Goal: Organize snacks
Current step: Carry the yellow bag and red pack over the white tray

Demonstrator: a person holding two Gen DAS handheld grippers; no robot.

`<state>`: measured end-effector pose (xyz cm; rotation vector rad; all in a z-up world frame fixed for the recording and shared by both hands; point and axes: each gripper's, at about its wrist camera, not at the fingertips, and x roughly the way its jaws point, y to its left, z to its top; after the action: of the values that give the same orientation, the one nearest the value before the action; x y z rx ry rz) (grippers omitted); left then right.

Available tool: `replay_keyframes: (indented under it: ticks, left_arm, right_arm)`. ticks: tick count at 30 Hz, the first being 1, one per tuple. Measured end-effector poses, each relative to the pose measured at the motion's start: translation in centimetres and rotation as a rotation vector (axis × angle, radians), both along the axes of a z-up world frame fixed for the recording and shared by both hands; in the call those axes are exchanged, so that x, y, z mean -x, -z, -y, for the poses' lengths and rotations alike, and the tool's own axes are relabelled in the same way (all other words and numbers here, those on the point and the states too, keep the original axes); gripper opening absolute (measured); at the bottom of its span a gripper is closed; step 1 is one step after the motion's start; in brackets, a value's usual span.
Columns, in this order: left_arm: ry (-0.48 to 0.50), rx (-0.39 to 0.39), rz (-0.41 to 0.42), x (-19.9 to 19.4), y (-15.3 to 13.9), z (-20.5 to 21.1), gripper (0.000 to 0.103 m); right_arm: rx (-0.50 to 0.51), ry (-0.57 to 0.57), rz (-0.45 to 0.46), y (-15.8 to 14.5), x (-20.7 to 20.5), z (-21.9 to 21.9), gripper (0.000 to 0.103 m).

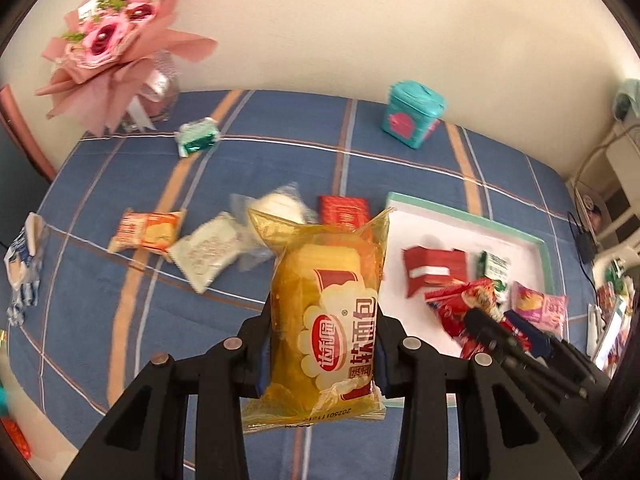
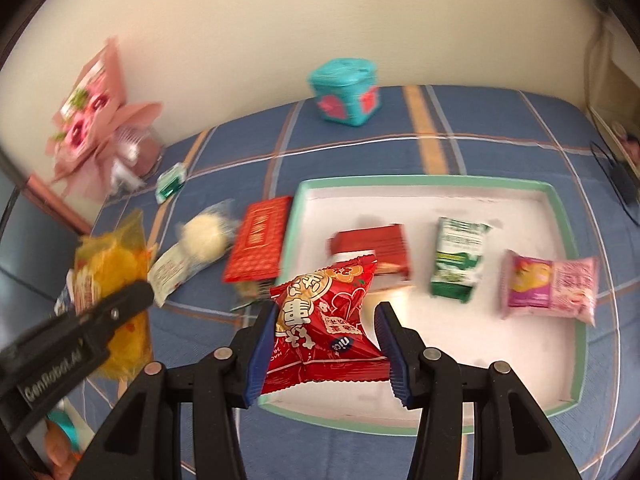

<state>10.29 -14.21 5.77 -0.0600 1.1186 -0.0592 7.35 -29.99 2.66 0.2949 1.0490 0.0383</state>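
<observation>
Two grippers working: left gripper [image 1: 322, 354] is clamping a yellow plastic bread packet [image 1: 326, 316]; right gripper [image 2: 326, 354] is pinching a red foil snack pouch [image 2: 326, 328] over the white green-rimmed tray's [image 2: 560, 216] 7 o'clock corner.

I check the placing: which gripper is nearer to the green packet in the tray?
Right. The right gripper is above the tray holding the green packet; the left gripper is off its left side.
</observation>
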Motion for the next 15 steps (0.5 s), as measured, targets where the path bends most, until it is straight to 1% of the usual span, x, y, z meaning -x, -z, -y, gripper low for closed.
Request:
replay_keyframes:
  ticks: [6,12,15]
  left_arm:
    - [0.069,-0.003,-0.013,0.3,0.6,3.1,0.040]
    - [0.112,0.015,-0.024,0.2,0.9,5.1,0.040]
    - [0.132,0.030,-0.024,-0.5,0.9,6.3,0.040]
  right_arm:
    - [-0.010,0.102,-0.027,-0.1,0.1,4.2,0.052]
    - [0.049,0.152,-0.030,-1.1,0.8,7.6,0.052]
    - [0.050,0.184,-0.029,-1.2,1.0,9.1,0.052]
